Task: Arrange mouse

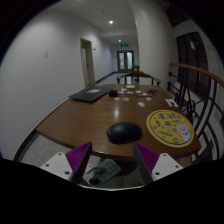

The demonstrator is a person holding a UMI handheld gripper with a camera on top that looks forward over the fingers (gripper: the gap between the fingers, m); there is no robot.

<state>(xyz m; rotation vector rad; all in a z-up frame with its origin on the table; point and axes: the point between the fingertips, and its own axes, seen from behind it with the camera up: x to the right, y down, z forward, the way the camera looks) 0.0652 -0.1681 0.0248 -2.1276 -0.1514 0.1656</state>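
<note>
A black computer mouse [124,131] lies on the brown wooden table [80,118], just ahead of the fingers and slightly toward the right one. My gripper [113,158] is open and holds nothing. Its two purple pads [79,157] stand apart with a wide gap between them. The fingers hover at the table's near edge, short of the mouse. Below the gap, under the table edge, some grey and white items show on the floor.
A round yellow mat [168,127] lies on the table to the right of the mouse. A dark laptop [92,94] sits at the far left. Papers [140,97] lie at the far end. A railing [200,85] runs along the right; a corridor [122,60] lies beyond.
</note>
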